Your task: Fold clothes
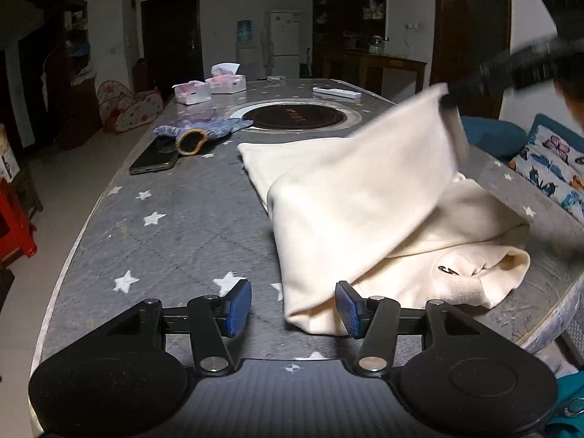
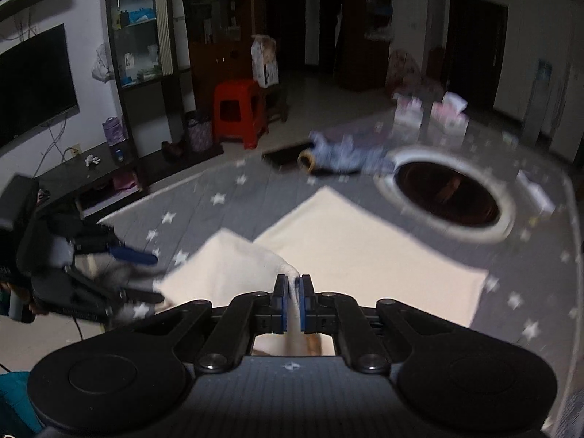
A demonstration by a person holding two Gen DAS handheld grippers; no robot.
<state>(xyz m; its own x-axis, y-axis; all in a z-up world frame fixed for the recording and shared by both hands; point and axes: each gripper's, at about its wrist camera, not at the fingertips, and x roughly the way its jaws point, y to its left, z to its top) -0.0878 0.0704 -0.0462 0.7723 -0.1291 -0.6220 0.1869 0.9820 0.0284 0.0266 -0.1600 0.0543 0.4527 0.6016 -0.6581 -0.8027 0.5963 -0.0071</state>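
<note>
From the left wrist, the left gripper [image 1: 294, 308] is seen spread wide and empty, its right pad beside the near edge of the cream garment [image 1: 365, 219] on the star-patterned table [image 1: 164, 226]. From the right wrist, the right gripper [image 2: 292, 301] is seen clamped on a lifted corner of the garment [image 2: 365, 266].

bare starred tabletop [image 1: 175, 226] left of the cream garment [image 1: 365, 197] gives open passage; farther along, a phone [image 1: 153, 160], a patterned glove [image 1: 204, 129] and tissue boxes [image 1: 208, 87] obstruct, with the inset cooktop [image 1: 297, 116] beyond the cloth.
</note>
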